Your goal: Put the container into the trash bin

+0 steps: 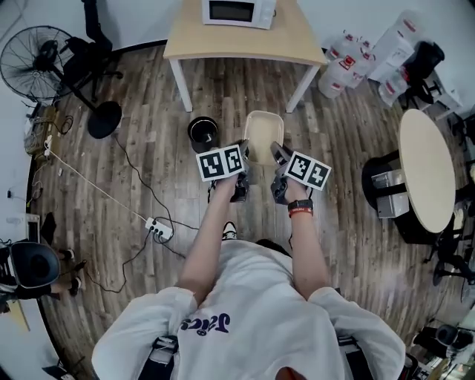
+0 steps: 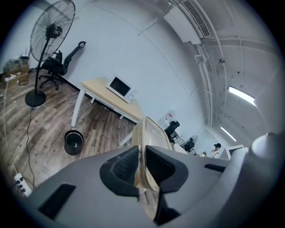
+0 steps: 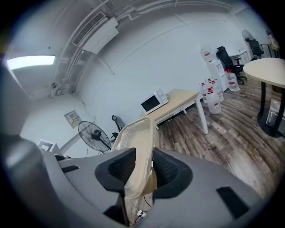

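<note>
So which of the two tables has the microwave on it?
The rectangular wooden table with white legs, straight ahead. The white microwave sits on top of it. The round table off to the right has no microwave.

A microwave (image 1: 239, 12) sits on the pale wooden surface (image 1: 297, 41), a standing fan (image 1: 37, 63) to its left, water jugs (image 1: 349, 67) and a round table (image 1: 427, 171) to its right, a power strip (image 1: 158, 229) on the floor (image 1: 133, 148).

container (image 2: 153, 132): beige, on edge, reaching toward twelve o'clock
left gripper (image 2: 142, 165): jaws clamped on its rim
trash bin (image 2: 73, 141): black, on the floor (image 2: 40, 129), nine o'clock
table (image 2: 95, 86): eleven o'clock, microwave (image 2: 121, 87) on top
</note>
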`<state>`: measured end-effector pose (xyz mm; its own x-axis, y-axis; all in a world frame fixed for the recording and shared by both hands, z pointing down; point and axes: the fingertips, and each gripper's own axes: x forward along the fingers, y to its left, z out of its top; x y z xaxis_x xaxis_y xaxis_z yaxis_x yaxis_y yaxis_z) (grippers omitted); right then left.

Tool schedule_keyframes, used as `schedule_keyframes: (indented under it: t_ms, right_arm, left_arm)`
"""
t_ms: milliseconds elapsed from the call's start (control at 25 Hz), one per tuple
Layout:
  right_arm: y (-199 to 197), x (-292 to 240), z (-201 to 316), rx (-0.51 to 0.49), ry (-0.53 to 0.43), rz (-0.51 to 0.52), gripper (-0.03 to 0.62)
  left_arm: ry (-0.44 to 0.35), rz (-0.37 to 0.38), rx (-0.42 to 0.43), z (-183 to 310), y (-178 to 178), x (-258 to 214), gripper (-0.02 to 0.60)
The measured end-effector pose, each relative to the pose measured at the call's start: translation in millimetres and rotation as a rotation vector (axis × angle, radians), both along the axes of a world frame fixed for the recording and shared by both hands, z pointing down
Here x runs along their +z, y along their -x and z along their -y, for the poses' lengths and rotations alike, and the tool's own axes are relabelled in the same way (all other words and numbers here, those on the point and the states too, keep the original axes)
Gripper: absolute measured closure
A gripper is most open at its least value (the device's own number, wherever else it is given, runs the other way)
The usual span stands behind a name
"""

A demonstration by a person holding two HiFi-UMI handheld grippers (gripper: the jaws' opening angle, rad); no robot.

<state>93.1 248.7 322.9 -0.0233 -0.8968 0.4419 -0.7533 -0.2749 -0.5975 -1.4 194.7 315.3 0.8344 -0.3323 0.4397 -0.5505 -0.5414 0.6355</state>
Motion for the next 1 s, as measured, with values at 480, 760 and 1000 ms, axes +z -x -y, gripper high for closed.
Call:
schedule_keyframes:
  t_ms: [480,760,1000]
  right_arm:
    - [59.6,15.1,110.4,-0.186,0.035,0.035,0.457]
    - [71.2,23.5,203.4,-0.345,0.024,0.071,0.457]
    - [76.0,20.1,288.5,-0.474,0.025,0.090,0.456]
  left_arm:
    - [0.036,0.024,-0.183,90.9,67.8,14.8,0.523]
    - [0.005,0.015,-0.342,164.1,83.7,17.7,0.523]
    - [-0.010,0.042,-0.465,232.7,89.0,12.7,0.523]
